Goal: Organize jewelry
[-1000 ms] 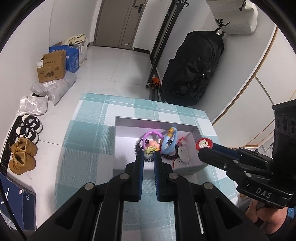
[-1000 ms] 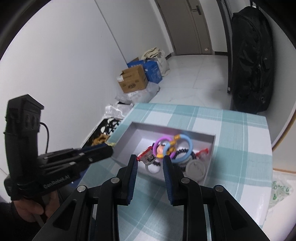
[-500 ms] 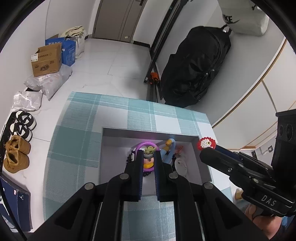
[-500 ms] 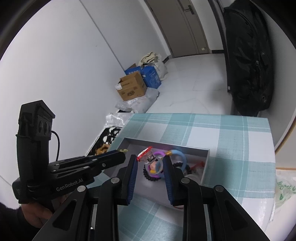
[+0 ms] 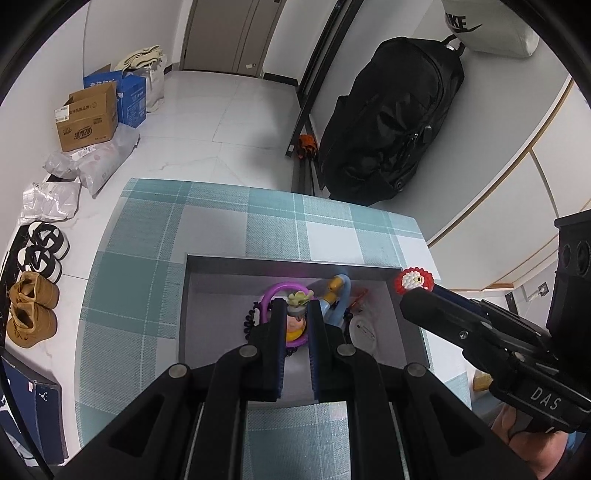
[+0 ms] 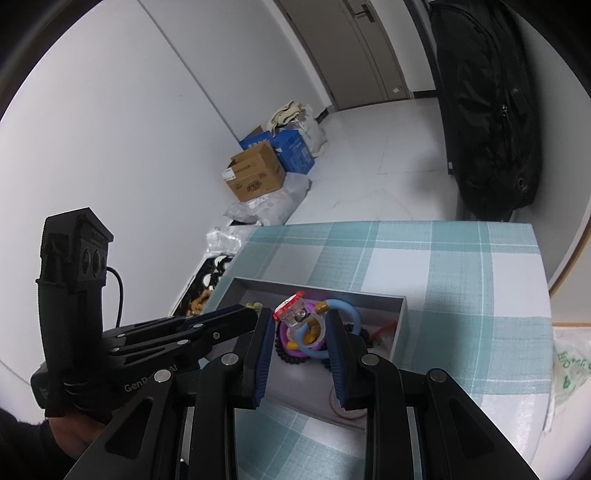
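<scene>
Your right tongs (image 5: 413,282), marked "DAS", grip red-and-white ring (image 6: 295,312) above grey tray (image 5: 221,264). Your left tongs (image 5: 297,314), marked "GenRobot.AI", closed on small green flower piece (image 5: 300,297) over tray. Purple ring (image 5: 275,288) and blue ring (image 6: 351,312) lie inside. Desk: teal plaid cloth (image 5: 140,280). Room: white tiled floor, Nike bag (image 5: 487,26), cardboard box (image 5: 86,118).

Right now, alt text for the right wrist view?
The right gripper holds a clear ring with a red top over an open grey box of colourful jewelry on a teal plaid tablecloth. The left gripper reaches in from the left, shut on a small green charm.
</scene>
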The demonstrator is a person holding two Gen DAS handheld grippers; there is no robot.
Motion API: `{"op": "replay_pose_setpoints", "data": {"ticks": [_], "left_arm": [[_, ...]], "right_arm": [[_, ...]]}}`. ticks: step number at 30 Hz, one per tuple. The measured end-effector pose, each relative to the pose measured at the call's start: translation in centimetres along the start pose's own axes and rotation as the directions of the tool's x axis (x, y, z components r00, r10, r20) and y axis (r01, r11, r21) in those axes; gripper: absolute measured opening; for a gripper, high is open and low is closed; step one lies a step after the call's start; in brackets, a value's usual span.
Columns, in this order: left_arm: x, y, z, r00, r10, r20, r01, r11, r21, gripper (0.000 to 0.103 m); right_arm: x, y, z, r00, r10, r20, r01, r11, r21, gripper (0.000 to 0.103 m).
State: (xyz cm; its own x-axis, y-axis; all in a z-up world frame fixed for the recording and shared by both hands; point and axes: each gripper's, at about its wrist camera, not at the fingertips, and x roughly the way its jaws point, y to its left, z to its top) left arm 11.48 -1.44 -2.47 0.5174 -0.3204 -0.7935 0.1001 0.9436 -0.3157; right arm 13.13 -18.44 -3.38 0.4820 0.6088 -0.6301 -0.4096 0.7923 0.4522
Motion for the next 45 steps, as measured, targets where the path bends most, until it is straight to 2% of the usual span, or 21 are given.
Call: {"op": "replay_pose_setpoints", "data": {"ticks": [21,32,33,37,39,43,45], "left_arm": [[1.1,0.2,-0.3,0.999,-0.035,-0.028,0.034,0.999,-0.023,0.007],[0.2,0.0,-0.1,0.999,-0.032,0.011,0.032,0.999,-0.02,0.011],[0.2,0.2,-0.1,0.999,-0.037,0.013,0.038,0.999,-0.026,0.012],[-0.3,0.4,-0.1,0.999,-0.03,0.029,0.031,0.999,-0.035,0.025],[-0.7,0.4,-0.2,0.998,-0.035,0.043,0.036,0.999,-0.038,0.033],[-2.0,0.4,-0.3,0.995,0.0,0.102,0.003,1.0,-0.029,0.05],[-2.6,0.3,-0.4,0.992,0.008,0.127,-0.005,1.0,-0.023,0.051]], "right_arm": [[0.5,-0.4,-0.3,0.999,-0.032,-0.017,0.032,0.999,0.01,0.027],[0.1,-0.7,-0.3,0.998,-0.055,-0.005,0.055,0.998,0.021,0.032],[0.1,-0.7,-0.4,0.998,-0.058,-0.002,0.058,0.998,0.02,0.034],[-0.5,-0.4,-0.3,0.998,-0.062,0.028,0.062,0.998,0.005,0.059],[-0.8,-0.3,-0.3,0.997,-0.062,0.044,0.062,0.998,-0.001,0.059],[-1.4,-0.1,-0.4,0.995,-0.076,0.065,0.077,0.997,-0.009,0.06],[-1.7,-0.2,-0.5,0.994,-0.087,0.07,0.088,0.996,-0.011,0.061]]}}
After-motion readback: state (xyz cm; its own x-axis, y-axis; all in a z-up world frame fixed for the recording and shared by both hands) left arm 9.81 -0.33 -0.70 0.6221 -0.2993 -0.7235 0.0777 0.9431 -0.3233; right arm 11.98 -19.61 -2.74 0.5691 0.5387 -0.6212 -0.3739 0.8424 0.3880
